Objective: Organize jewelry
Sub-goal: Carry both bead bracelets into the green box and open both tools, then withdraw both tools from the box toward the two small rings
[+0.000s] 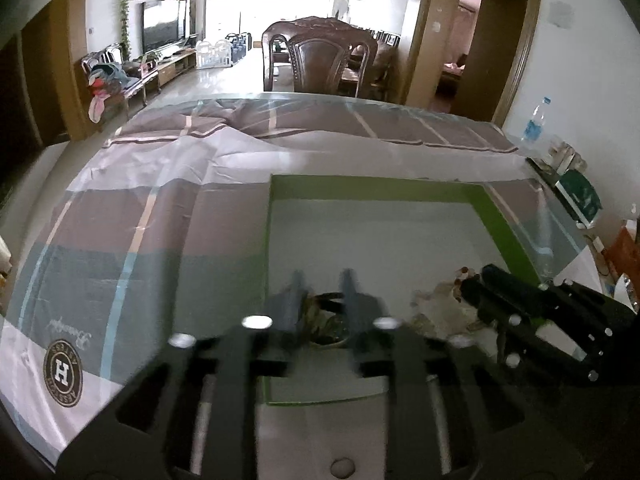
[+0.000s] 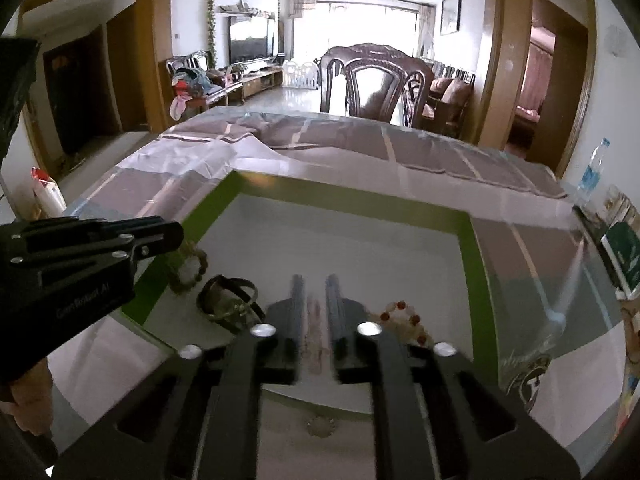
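Between our right gripper's [image 2: 316, 292] fingers, nearest the lens, lies a pale pink strand [image 2: 314, 332]; the fingers stand close on either side of it, a narrow gap showing, and we cannot tell whether they pinch it or merely straddle it. Just right of those fingers a red-and-clear bead string [image 2: 404, 316] lies on the tray's white floor, and to the left sit a dark bangle [image 2: 230, 300] and, beyond it, a brown bead bracelet [image 2: 188, 266]. All of it rests in the near part of the green-rimmed tray [image 2: 476, 280]. From the left wrist view, our left gripper [image 1: 324, 292] reaches low and level over the tray's near edge, its fingers apart, with the bangle [image 1: 326, 320] lying between them; blur hides whether they touch it. Our right gripper [image 1: 476, 288] enters that view from the right, angled in toward the tray, its tip over the pale beads [image 1: 444, 304]. In the right wrist view the left gripper [image 2: 176, 236] comes in from the left, held roughly level, its tip above the brown bracelet. Under the tray spreads a striped cloth [image 1: 160, 216] beneath clear plastic. Past the table stands a carved chair [image 2: 380, 84], and a water bottle [image 1: 534, 120] stands off to the right.
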A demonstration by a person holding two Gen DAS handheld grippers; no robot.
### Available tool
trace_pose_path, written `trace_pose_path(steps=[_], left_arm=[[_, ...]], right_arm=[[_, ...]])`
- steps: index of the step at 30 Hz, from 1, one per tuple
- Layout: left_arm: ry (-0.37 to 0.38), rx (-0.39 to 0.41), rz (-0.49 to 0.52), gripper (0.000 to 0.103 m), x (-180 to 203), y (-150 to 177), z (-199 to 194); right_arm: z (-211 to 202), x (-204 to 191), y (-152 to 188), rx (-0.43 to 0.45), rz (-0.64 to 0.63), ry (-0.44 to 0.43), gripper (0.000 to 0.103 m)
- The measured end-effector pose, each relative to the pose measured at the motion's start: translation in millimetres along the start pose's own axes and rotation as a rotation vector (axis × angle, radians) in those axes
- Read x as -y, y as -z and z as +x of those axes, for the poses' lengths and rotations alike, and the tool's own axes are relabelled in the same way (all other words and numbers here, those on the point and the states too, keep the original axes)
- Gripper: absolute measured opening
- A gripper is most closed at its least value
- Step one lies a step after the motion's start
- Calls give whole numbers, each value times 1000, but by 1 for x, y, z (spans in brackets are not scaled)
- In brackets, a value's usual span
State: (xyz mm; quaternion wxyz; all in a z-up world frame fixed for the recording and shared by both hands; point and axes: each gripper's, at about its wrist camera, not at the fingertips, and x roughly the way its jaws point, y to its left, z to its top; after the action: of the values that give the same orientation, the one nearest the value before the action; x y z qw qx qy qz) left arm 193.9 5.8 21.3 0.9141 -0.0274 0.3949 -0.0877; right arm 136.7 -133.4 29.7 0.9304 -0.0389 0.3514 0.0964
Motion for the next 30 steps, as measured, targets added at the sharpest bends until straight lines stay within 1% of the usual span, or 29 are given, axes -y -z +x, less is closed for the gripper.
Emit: trace_pose_path(steps=[1, 4, 6, 8, 10, 12, 14, 16, 18, 21, 24, 27, 29, 30], left_arm=[[-3, 8, 0, 37, -2, 2, -3], [-6, 28, -4, 45, -5, 9, -16], [-18, 39, -7, 53, -8, 19, -28], [-51, 53, 11, 55, -7, 34, -41], [-86, 64, 38, 60, -6, 55, -53], [-108, 61, 55, 65, -5, 76, -59], [-101, 49, 64, 66, -6, 94, -60], [-90, 19, 54, 68, -7, 108, -55], [-66, -28, 50, 68, -7, 121, -45], [-64, -69, 58, 68, -6, 132, -32], [-52, -93, 58, 70, -6, 141, -27], [-43, -103, 68, 70, -4, 148, -25], [-37, -108, 70, 70, -2, 150, -22], [-34, -109, 71, 70, -1, 151, -22]], right_arm=[[-4, 3, 2, 8, 7, 3, 42], [-24, 11, 9, 30, 24, 0, 43], [-42, 21, 21, 33, 39, 2, 43], [-52, 28, 33, 15, 45, 15, 43], [-58, 35, 53, -29, 55, 33, 43], [-58, 39, 71, -72, 67, 30, 43], [-53, 37, 86, -111, 74, -5, 43], [-38, 32, 95, -146, 68, -14, 43], [-17, 24, 98, -190, 63, -16, 43], [6, 11, 97, -234, 60, -18, 43], [21, 4, 96, -252, 56, 7, 43], [23, 0, 94, -241, 52, 22, 43], [24, -2, 95, -230, 49, 20, 38], [24, -5, 96, -222, 35, 10, 25]])
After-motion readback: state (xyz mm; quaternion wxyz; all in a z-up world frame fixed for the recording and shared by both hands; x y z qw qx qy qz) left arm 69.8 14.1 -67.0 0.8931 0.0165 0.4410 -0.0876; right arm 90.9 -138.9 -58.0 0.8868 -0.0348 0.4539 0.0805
